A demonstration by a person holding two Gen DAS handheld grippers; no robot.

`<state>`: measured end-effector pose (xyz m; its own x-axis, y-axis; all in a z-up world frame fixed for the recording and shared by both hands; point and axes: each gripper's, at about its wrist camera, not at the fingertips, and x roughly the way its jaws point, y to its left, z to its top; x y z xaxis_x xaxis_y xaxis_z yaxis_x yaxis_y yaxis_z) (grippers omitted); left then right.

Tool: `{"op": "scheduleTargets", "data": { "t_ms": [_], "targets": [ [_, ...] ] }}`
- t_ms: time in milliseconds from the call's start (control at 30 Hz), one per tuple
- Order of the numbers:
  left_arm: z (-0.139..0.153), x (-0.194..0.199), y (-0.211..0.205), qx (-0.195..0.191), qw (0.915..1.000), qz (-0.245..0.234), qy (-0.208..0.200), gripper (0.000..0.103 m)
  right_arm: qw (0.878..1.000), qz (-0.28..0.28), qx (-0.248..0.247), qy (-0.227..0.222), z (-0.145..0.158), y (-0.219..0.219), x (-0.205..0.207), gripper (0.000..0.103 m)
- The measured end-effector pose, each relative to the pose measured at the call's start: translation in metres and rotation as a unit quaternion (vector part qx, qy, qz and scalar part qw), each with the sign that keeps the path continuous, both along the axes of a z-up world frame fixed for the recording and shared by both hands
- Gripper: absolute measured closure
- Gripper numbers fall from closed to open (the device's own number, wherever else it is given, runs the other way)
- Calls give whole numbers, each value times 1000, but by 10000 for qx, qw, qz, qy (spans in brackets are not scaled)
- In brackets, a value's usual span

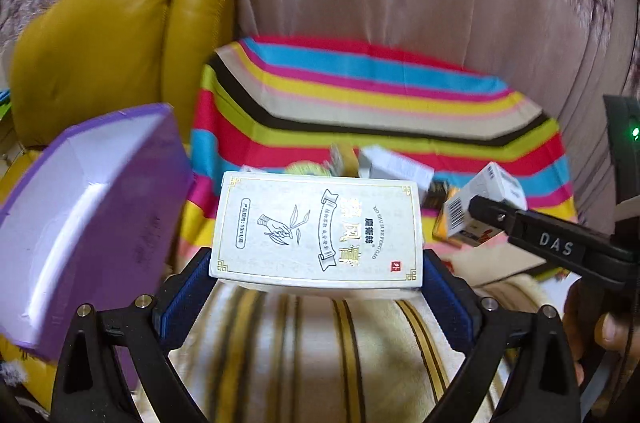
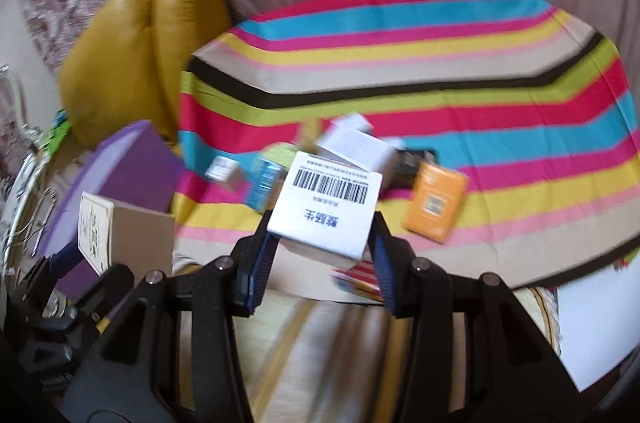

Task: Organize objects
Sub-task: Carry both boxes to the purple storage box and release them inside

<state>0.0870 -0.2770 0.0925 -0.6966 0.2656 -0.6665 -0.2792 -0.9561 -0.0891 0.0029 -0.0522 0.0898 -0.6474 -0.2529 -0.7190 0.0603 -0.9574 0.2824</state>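
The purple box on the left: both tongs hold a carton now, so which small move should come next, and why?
Probably carry the left tongs leftward and lower the white tea-leaf carton into the purple box. That carton is already clamped and lifted, and the box stands open just beside it. The right tongs, holding the barcode carton, could follow.

Each fisheye camera looks forward along its own hand-held gripper, close above the rainbow-striped cloth (image 1: 360, 95). Both views share that cloth, the mustard leather cushion (image 2: 132, 47) and the open purple cardboard box (image 1: 92, 199) to the left.
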Motion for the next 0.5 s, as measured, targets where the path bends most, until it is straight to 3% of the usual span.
{"op": "scheduleTargets", "data": {
  "t_ms": [267,500],
  "targets": [
    [44,4,-105,248,9929,1073,443,4,9936,1041,-85,436,49,-76,1,54],
    [31,-15,-183,182,9809,1919,253,4,9762,2052,86,699,73,-166,-3,54]
  ]
}}
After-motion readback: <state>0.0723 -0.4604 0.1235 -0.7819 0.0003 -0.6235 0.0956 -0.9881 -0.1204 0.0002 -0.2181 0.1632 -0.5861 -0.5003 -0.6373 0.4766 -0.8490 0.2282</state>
